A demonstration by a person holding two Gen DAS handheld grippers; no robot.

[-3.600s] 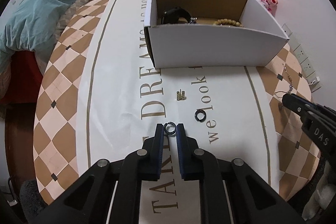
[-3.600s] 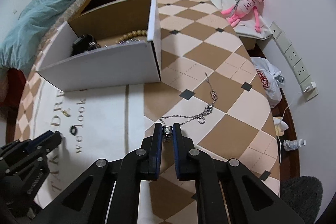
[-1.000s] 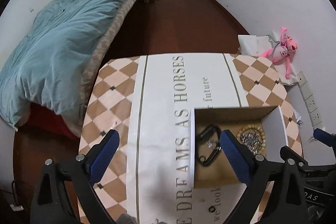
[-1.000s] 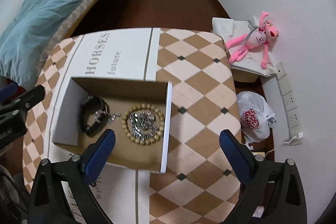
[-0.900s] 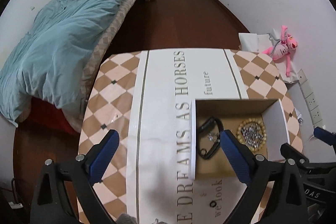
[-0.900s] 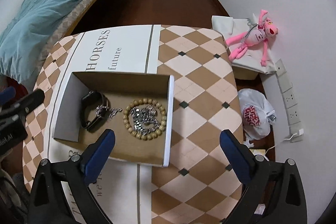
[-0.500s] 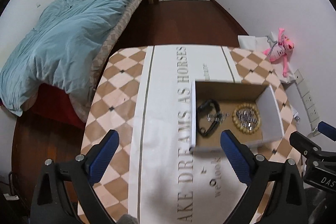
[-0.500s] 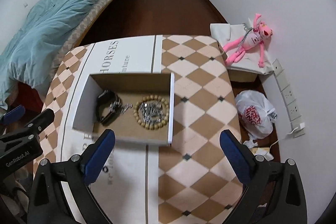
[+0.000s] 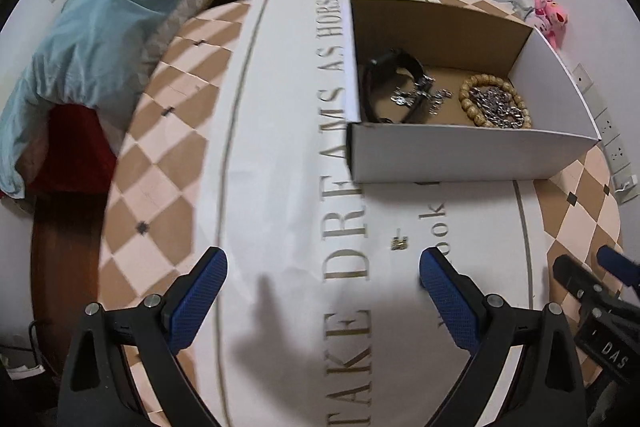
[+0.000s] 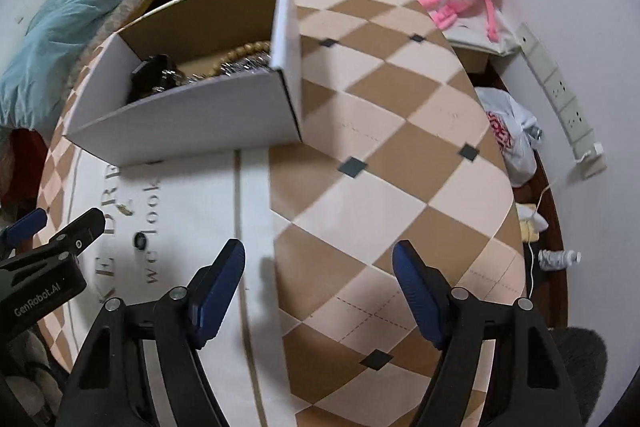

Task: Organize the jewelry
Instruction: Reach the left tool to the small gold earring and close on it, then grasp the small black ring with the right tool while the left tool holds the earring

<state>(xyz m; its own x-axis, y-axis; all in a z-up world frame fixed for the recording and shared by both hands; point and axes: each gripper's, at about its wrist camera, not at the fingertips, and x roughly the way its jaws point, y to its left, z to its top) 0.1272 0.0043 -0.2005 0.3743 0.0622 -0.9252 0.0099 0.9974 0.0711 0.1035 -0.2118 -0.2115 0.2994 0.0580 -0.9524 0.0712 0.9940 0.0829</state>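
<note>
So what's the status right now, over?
Both tools open, empty: left, right. Beads, chains, black strap in box. Gold charm and dark ring on table. Nothing in the way.

One white cardboard box (image 9: 472, 157) stands on the table, and the counts run from it. Inside the box lie four pieces of jewelry: one black band (image 9: 394, 61) at its left end, one silver charm chain (image 9: 420, 97) just right of the band, one wooden bead bracelet (image 9: 494, 105) at the right end, and one silver chain pile (image 9: 496, 109) heaped inside that bracelet's ring. In front of the box, on the lettered cloth, two loose pieces lie: one small gold piece (image 9: 400, 243) and one dark ring (image 10: 141, 240). Two grippers are in view, both with jaws spread wide and holding nothing.
</note>
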